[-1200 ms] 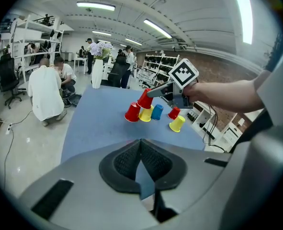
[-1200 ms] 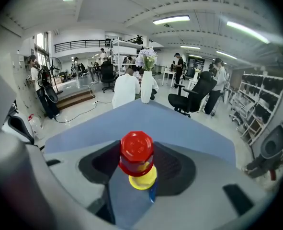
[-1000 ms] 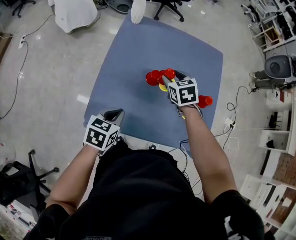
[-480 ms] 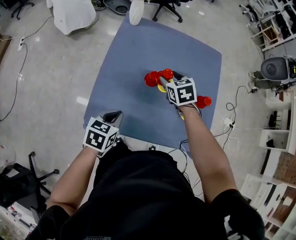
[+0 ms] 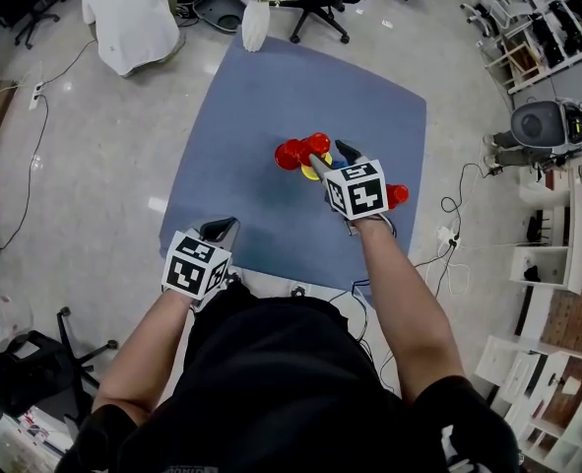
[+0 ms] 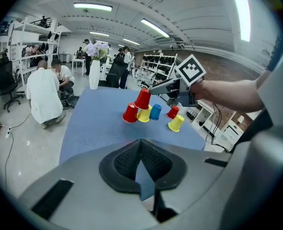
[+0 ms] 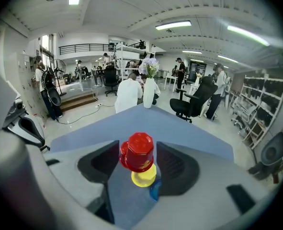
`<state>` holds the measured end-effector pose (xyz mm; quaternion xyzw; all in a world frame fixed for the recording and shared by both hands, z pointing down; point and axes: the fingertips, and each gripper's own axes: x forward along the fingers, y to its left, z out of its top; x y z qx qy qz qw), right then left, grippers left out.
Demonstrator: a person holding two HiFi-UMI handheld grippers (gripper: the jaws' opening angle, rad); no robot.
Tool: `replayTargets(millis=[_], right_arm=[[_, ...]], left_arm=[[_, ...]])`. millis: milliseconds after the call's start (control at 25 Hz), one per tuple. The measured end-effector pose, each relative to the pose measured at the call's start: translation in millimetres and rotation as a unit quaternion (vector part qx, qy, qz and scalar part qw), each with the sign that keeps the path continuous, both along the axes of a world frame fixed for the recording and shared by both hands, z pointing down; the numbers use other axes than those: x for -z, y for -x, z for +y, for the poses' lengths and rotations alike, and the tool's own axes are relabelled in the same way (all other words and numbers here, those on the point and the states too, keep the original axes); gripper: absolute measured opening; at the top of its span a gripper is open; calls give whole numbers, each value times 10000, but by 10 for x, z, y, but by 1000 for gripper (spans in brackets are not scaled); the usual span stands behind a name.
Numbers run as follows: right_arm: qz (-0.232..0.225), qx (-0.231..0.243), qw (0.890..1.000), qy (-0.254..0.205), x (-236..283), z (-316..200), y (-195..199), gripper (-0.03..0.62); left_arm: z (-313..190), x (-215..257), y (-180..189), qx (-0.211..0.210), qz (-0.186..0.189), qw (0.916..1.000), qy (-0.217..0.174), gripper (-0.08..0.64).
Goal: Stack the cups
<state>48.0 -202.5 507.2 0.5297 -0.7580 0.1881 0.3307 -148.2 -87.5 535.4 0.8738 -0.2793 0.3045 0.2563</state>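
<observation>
Left gripper point(image 6: 140, 147) sits over the near edge of the blue table point(image 5: 271, 97), jaws closed on nothing. It's idle and out of the way; this step needs only 1 hand.

Further in, about table centre, the right gripper point(image 5: 331, 154) straddles the red cup point(image 7: 138, 151). Its jaws have just been opening. The cup stands between them and the pads look just clear of its walls, so this reads as a release, not a pick.

Red cup is inverted: closed base up toward the right gripper's camera, mouth down over the yellow cup point(image 7: 144, 178). In the left gripper view its long axis is tipped off vertical, base leaning toward the right gripper. My judgement is that it isn't seated square yet and could settle level or slide off.

Right beside that pair at table centre are a second red cup point(image 6: 130, 113) and a blue cup point(image 6: 155, 111), both unstacked. Toward the table's right edge are a third red cup point(image 6: 173, 112) and a second yellow cup point(image 6: 176, 123), apart from the cluster. So 1 stack of 2 started, 4 cups loose: early days.

Past the table's far edge there's a white vase point(image 5: 255, 26) with flowers, not involved.
</observation>
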Motion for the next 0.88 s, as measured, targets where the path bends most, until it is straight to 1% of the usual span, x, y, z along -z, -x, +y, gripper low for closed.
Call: replayTargets(millis=[240,440,680,880], right_arm=[[-313,-62,9992,-224,154,375,-29,232],[-514,-182,9982,-261,187,732,-161,232],[-344,-535,9971,-408,156,1105,-457,232],[-93,-885,9959,-170,-107,1460,-780,232]], left_arm=[[39,15,-189,-198,26,9998,-53,5],[60,50,-419,-423,48,9991,-65,5],[85,95,-634,-644,32,9978,-151,5],[153,137,-823,-814,30,9966,-156,5]])
